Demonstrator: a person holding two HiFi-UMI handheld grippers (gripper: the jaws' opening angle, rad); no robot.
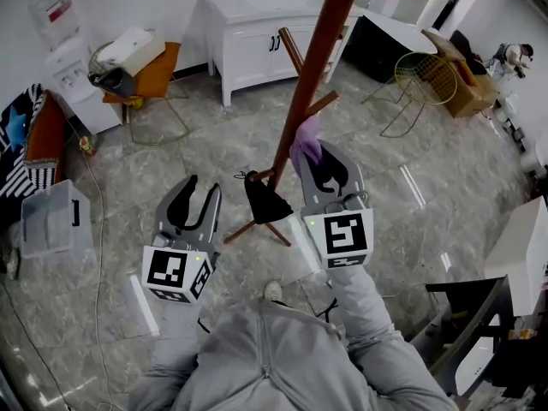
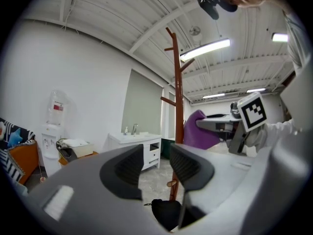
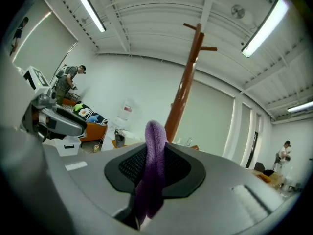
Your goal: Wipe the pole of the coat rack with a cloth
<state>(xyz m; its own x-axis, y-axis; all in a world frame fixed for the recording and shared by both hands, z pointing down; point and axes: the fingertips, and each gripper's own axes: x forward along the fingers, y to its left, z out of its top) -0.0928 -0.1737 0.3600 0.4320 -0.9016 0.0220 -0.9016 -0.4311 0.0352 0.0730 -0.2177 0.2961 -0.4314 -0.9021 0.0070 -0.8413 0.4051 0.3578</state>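
Nearest the head camera are the person's grey sleeves [image 1: 360, 306], one behind each tool. The left hand-held gripper [image 1: 203, 191] is released: its own view shows the jaws apart with nothing in the gap. The right hand-held gripper [image 1: 321, 154] is clenched on a purple cloth [image 3: 152, 165], which stands up folded between its pads. In the head view the cloth [image 1: 306, 139] sits at the lower part of the pole [image 1: 310, 67] of the coat rack [image 1: 291, 110]. It is touching or just beside the pole, and which of the two cannot be told.

A dark bag [image 1: 265, 199] hangs low by the rack's feet, between the two tools. It partly blocks the left gripper view, where it shows below the jaws [image 2: 166, 212].

Along the floor's [image 1: 171, 152] left edge lie a clear storage box [image 1: 51, 217], an orange chair [image 1: 150, 80] and a water dispenser [image 1: 73, 67]. A white sink cabinet [image 1: 257, 32] stands at the far edge, and a wire chair [image 1: 424, 80] towards the far right corner.

Only the left gripper view shows the rack's top pegs and the cloth side-on [image 2: 198, 131]. Only the right gripper view shows another person [image 3: 66, 82] standing far off
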